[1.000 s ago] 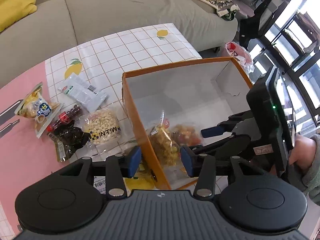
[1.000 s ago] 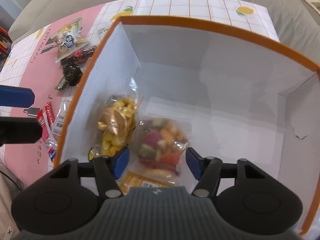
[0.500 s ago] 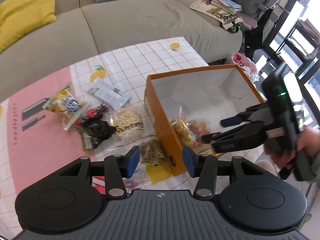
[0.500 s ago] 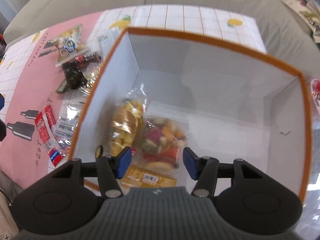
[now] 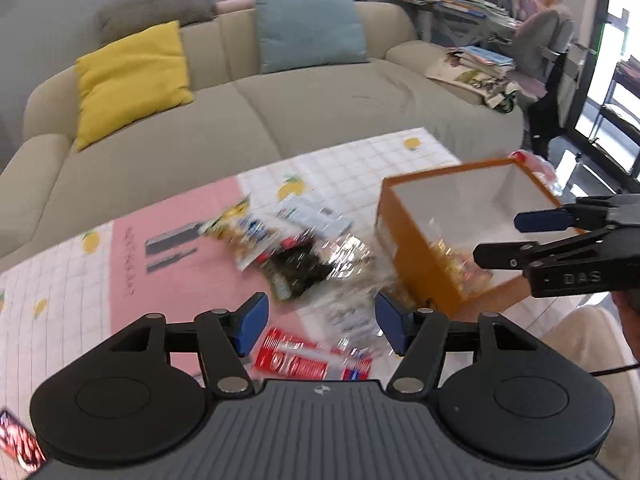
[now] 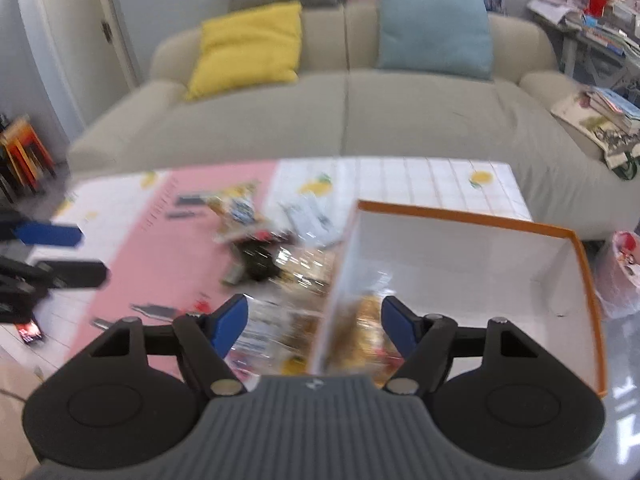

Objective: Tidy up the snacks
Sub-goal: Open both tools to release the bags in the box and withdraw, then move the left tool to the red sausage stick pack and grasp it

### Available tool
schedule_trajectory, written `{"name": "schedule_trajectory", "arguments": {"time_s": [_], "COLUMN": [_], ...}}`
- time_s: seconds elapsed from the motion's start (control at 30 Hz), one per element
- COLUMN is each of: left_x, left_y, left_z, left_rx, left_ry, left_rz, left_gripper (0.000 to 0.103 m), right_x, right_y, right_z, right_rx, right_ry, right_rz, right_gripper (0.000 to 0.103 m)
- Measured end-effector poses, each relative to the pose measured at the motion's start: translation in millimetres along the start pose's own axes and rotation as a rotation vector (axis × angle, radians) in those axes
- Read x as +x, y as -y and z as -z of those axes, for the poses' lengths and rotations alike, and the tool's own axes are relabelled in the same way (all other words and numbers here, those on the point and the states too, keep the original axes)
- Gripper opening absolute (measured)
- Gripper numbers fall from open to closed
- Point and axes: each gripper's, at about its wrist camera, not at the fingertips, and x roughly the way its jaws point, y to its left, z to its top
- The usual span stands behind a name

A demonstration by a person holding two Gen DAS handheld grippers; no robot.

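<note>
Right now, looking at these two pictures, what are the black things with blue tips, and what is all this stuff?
Each picture comes from a camera riding on a tool someone carries. The left hand-held gripper and the right hand-held gripper each have two blue-padded fingers, spread open and holding nothing. Below them is a table with a pink-and-white checked cloth. Loose snack packets, blurred, lie beside an orange cardboard box with a white inside, which already holds a few packets. A beige sofa stands behind.
</note>
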Motion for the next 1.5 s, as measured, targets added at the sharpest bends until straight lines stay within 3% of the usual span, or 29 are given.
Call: {"name": "schedule_trajectory", "arguments": {"time_s": [0.23,0.57,0.87,1.17,1.33,1.5], "left_x": [27,69,100,123,128,133], "left_y": [-25,-55,-71,-80,-80,-84], "left_z": [45,79,98,110,109,111], "left_rx": [-0.182,-0.378,-0.461,-0.555,-0.576,-0.597], "left_ry": [-0.073,-0.148,-0.216,-0.262,-0.258,-0.266], "left_rz": [0.004,0.018,0.036,0.099,0.112,0.099], "left_gripper": [0.072,0.072,0.072,0.072,0.072,0.072], "right_x": [12,70,124,159,170,173], "right_y": [-63,-88,-102,-91,-91,-104], "right_z": [49,88,99,109,113,115], "right_rx": [-0.071,-0.062,-0.162,-0.194,-0.189,-0.216], "right_ry": [0.068,-0.051,-0.153,-0.2,-0.203,-0.186], "right_rz": [0.024,0.058,0.128,0.198,0.175,0.086], "right_gripper": [0.056,0.052,0.019,0.018,0.018,0.017]}}
